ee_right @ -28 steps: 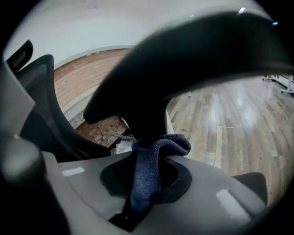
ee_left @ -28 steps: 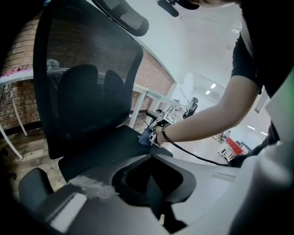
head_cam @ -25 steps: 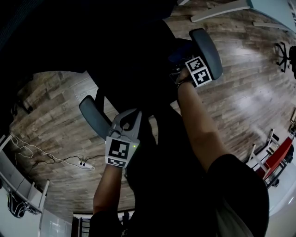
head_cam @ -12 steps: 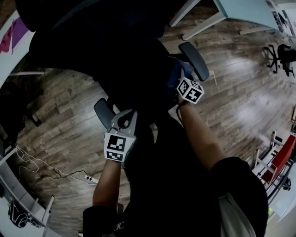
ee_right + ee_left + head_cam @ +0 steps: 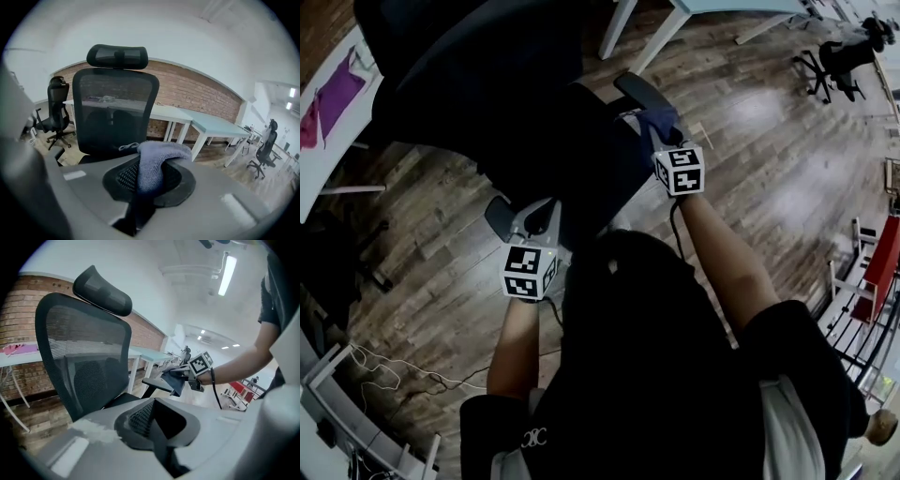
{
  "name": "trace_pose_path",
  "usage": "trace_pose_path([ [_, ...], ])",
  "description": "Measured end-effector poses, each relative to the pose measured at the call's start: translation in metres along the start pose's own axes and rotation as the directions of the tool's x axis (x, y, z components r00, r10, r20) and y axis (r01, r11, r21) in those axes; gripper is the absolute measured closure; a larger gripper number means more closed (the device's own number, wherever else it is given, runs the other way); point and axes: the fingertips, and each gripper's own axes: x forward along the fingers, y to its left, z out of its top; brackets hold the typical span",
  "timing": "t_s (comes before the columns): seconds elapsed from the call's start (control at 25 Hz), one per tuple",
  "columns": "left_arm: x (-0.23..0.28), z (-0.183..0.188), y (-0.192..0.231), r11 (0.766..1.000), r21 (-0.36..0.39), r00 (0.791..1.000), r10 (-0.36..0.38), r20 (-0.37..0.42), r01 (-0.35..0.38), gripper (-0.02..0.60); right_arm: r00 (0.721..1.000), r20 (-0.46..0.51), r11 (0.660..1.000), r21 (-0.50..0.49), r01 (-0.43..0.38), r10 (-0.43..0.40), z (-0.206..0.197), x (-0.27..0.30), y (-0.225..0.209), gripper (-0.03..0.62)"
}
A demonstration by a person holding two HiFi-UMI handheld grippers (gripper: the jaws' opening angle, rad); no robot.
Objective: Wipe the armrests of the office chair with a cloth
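Observation:
A black mesh office chair (image 5: pixel 487 84) with a headrest (image 5: pixel 103 284) stands in front of me. Its right armrest (image 5: pixel 639 92) runs up and left from my right gripper (image 5: pixel 667 139), which is shut on a blue-grey cloth (image 5: pixel 661 120). The cloth (image 5: pixel 157 157) drapes over the jaws in the right gripper view and hides the armrest there. My left gripper (image 5: pixel 534 223) sits over the grey left armrest (image 5: pixel 499 217), jaws together with nothing between them. The left gripper view looks across the seat to the far armrest (image 5: pixel 157 383) and the cloth (image 5: pixel 176 381).
White desks (image 5: pixel 670 19) stand behind the chair by a brick wall (image 5: pixel 197 98). Another black office chair (image 5: pixel 830 56) is at far right, and one more (image 5: pixel 56 108) at left. Purple fabric (image 5: pixel 333 89) lies on a white desk. Cables (image 5: pixel 384 375) trail on the wooden floor.
The head view has swung, so the chair now sits higher and further left in it. My right gripper stays on the right armrest with the cloth. My left gripper stays by the left armrest.

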Motion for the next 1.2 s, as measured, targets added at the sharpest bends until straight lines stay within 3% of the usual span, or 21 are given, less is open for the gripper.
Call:
trace_pose_path([
  [0.28,0.019,0.012,-0.027,1.0,-0.002,1.0,0.019,0.024,-0.019,0.577,1.0,0.028,1.0,-0.012,-0.004,0.004,0.001,-0.031,-0.039,0.537],
  [0.52,0.068,0.034,-0.073,0.999,0.016,0.999,0.041,0.025,-0.041,0.577,0.999,0.027,0.999,-0.028,-0.042,0.043,-0.025,-0.049,-0.101,0.537],
  [0.72,0.115,0.049,-0.124,0.995,0.022,0.995,0.099,0.026,-0.1,0.577,0.982,0.04,0.977,-0.118,-0.179,0.184,-0.053,-0.069,-0.142,0.537],
  [0.96,0.162,0.06,-0.188,0.985,-0.003,0.985,0.172,0.025,-0.172,0.577,0.93,0.051,0.914,-0.21,-0.346,0.364,-0.077,-0.103,-0.185,0.537],
  [1.2,0.201,0.076,-0.236,0.984,0.029,0.984,0.176,0.025,-0.177,0.577,0.895,0.023,0.875,-0.222,-0.429,0.445,-0.092,-0.109,-0.222,0.537],
])
